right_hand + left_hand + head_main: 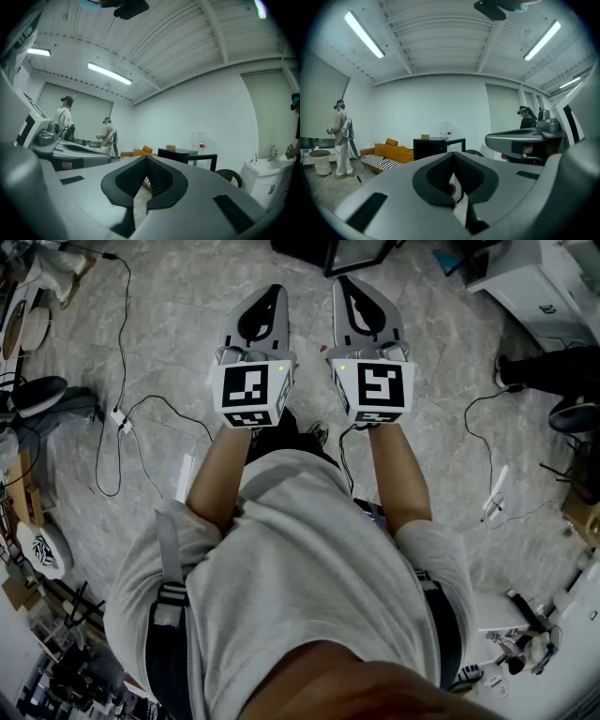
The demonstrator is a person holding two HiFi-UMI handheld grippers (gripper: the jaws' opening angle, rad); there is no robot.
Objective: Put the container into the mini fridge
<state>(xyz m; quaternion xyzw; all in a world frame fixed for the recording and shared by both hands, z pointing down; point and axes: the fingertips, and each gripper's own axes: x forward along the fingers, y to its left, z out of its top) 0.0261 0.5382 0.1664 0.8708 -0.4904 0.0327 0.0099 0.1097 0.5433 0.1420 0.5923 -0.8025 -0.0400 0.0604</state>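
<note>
Both grippers are held out in front of the person's chest, side by side, pointing across the room. My left gripper point(273, 292) point(452, 157) has its jaws together with nothing between them. My right gripper point(344, 284) point(146, 160) is likewise shut and empty. Far ahead stands a low black cabinet point(436, 148) point(187, 155). On its top are a clear container with a red label point(448, 132) point(200, 140) and a small tan box point(424, 137) point(171, 148). Both grippers are well short of the cabinet.
An orange sofa with a striped cushion point(388, 153) stands left of the cabinet, and a white sink unit point(268, 178) to its right. Other people point(341, 137) point(108, 134) stand around the room. Cables point(120, 418) trail over the stone floor, and a black frame point(349, 255) is just ahead.
</note>
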